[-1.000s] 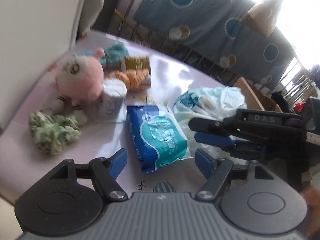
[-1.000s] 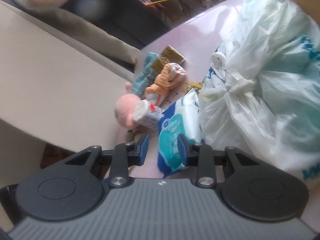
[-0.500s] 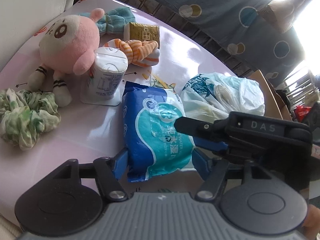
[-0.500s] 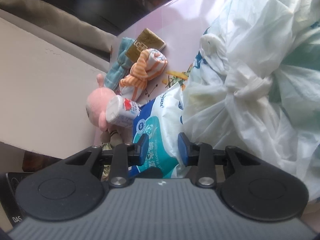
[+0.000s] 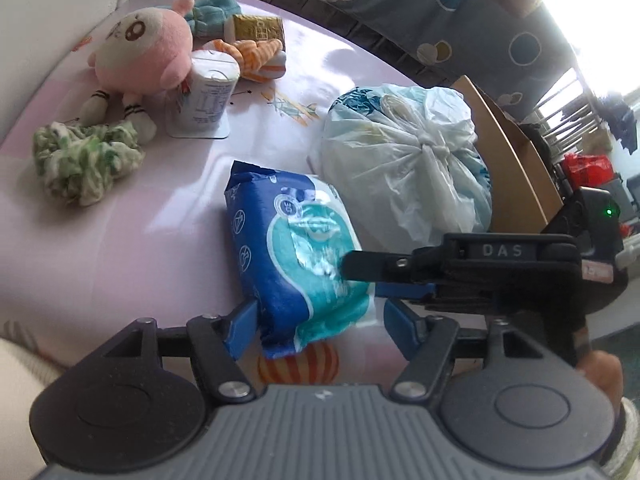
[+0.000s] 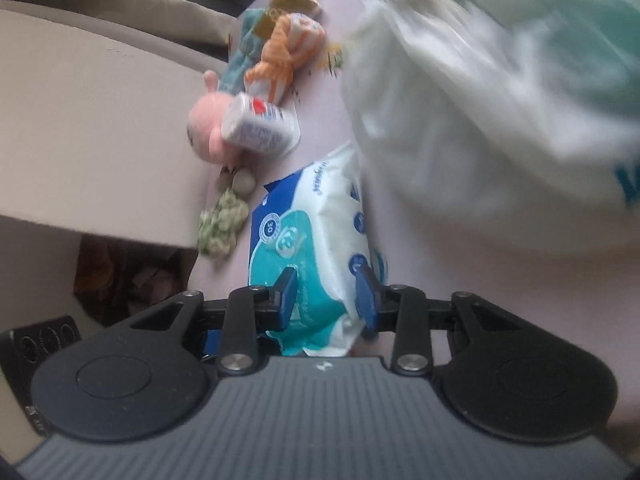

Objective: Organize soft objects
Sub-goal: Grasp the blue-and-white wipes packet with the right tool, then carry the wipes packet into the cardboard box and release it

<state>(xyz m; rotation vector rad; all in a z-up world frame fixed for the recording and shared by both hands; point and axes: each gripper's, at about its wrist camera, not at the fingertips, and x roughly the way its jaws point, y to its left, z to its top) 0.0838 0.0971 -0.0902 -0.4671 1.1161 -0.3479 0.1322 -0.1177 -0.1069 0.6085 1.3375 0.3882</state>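
A blue and teal wet-wipes pack (image 5: 296, 256) lies on the pink table (image 5: 120, 240). Its near end sits between the fingers of my left gripper (image 5: 320, 320), whose pads rest against its two sides. My right gripper (image 5: 366, 278) comes in from the right, one finger on top of the pack and one under its edge. In the right wrist view the wipes pack (image 6: 316, 240) is pinched between the pads of the right gripper (image 6: 326, 298). A knotted white plastic bag (image 5: 404, 160) stands just behind the pack.
At the back left are a pink plush toy (image 5: 144, 48), a green scrunchie (image 5: 84, 156), a white tissue pack (image 5: 208, 96), an orange striped sock (image 5: 256, 56), a teal cloth (image 5: 212, 12) and a gold packet (image 5: 258, 28). A cardboard box (image 5: 516, 168) stands right of the bag.
Both grippers came down and in. The right gripper slid onto the pack's edge, which was ahead of its fingers before. The pack now lies farther from the tissue pack, nearer me.
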